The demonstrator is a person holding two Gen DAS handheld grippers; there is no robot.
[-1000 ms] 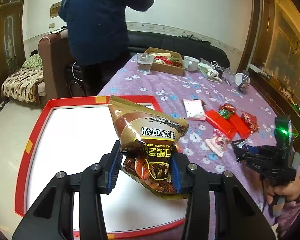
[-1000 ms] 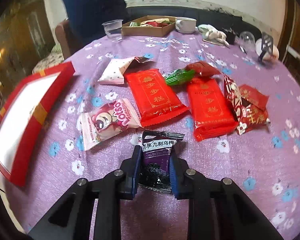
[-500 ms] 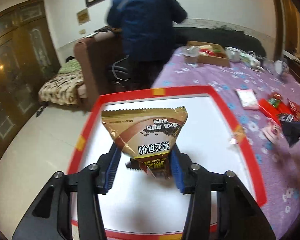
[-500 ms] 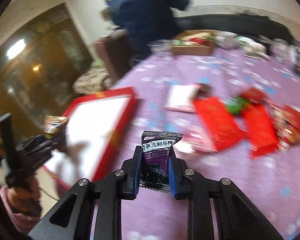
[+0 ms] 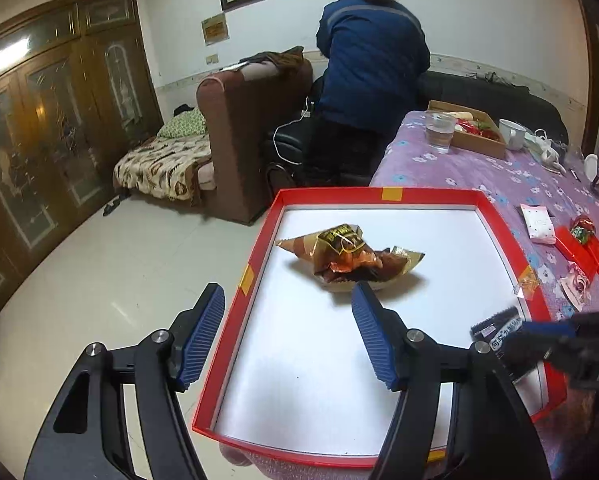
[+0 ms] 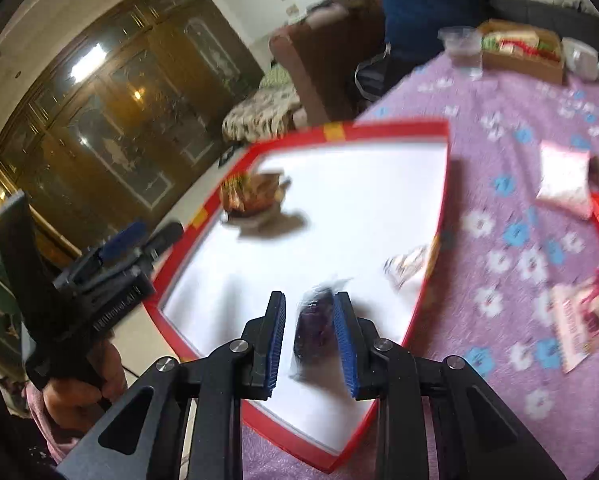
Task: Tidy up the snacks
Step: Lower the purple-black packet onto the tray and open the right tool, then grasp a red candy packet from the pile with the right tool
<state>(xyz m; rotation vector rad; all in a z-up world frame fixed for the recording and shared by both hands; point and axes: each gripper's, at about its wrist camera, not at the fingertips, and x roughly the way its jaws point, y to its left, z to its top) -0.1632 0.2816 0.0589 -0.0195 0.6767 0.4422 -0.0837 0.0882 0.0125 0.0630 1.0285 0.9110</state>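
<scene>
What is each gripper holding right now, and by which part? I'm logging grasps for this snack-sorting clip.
The left gripper holds nothing; the brown snack bag lies in the red tray. The right gripper has a dark purple packet between its pads, but motion blur hides whether they grip it.

Brown snack packet (image 5: 349, 258) lay inside the red tray (image 5: 383, 194).
The left tongs (image 5: 287, 326) stood wide apart just before it; the right tongs (image 5: 539, 338) held a dark packet (image 5: 497, 326) over the tray's right edge.

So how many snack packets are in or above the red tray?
2: the brown packet lies on the tray floor, far half; the dark packet is between the right hand-held gripper's fingers, over its near part.
</scene>
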